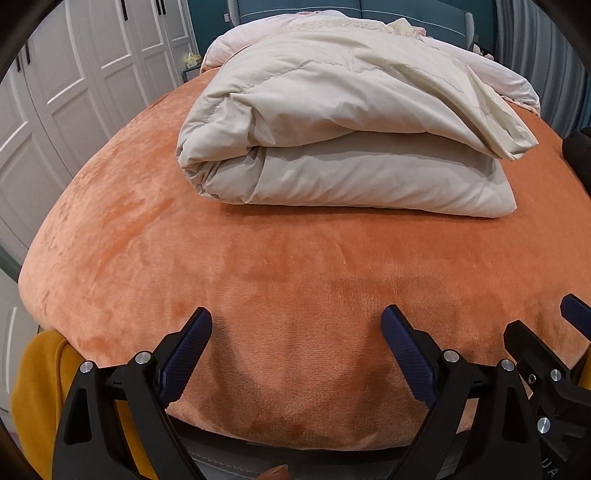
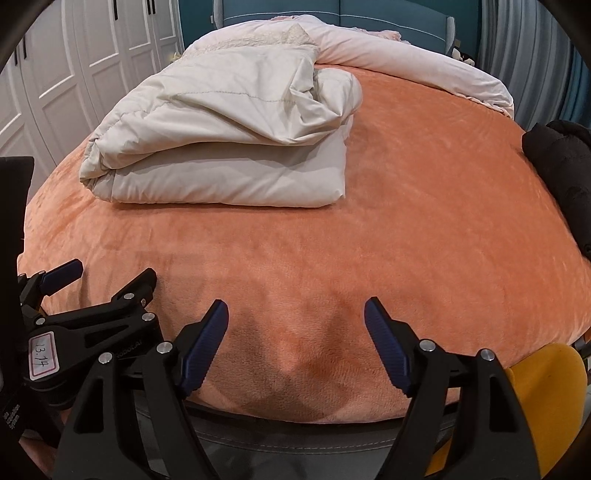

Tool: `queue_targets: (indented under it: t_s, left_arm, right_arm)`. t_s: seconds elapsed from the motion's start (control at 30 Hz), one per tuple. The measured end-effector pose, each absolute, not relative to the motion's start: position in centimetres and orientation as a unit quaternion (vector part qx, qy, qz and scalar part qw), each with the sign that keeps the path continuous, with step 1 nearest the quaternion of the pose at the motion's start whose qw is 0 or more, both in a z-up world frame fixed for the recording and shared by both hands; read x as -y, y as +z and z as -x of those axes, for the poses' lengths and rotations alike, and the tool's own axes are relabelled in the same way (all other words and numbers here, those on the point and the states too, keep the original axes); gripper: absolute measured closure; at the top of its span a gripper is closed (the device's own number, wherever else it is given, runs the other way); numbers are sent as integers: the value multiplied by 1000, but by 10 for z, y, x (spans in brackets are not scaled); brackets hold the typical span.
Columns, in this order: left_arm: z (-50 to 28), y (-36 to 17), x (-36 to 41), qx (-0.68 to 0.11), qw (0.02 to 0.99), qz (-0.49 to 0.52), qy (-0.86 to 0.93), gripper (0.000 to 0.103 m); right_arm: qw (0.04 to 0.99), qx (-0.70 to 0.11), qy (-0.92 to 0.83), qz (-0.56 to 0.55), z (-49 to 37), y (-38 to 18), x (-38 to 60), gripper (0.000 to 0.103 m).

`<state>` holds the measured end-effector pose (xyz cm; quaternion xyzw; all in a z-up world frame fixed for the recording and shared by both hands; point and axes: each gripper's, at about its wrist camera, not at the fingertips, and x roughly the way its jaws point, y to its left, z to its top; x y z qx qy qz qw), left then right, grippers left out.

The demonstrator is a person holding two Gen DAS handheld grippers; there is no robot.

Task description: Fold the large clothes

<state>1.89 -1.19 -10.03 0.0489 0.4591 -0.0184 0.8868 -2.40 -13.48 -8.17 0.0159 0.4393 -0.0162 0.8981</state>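
Note:
A cream quilted comforter (image 1: 343,140) lies folded in a thick bundle on the orange plush bed cover (image 1: 295,266), toward the far side. In the right wrist view the same comforter (image 2: 225,147) sits at upper left on the orange cover (image 2: 406,221). My left gripper (image 1: 297,323) hovers open over the near edge of the bed, nothing between its blue pads. My right gripper (image 2: 295,314) is open too, over the same near edge, with nothing between its fingers. The left gripper (image 2: 110,280) shows at the left of the right wrist view.
A pale pink blanket (image 2: 424,70) lies bunched at the head of the bed against a teal headboard (image 2: 332,11). A black garment (image 2: 561,170) sits at the bed's right edge. White wardrobe doors (image 1: 74,74) stand on the left. Yellow fabric (image 1: 33,387) hangs below the bed's near corners.

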Motion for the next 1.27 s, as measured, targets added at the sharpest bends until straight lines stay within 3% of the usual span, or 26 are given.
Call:
queue_targets:
  t_s: [1.27]
  left_arm:
    - [-11,-88,7,-431,902,-28,-21,16]
  right_arm:
    - [911,-412,-31,-15,36,-69,126,29]
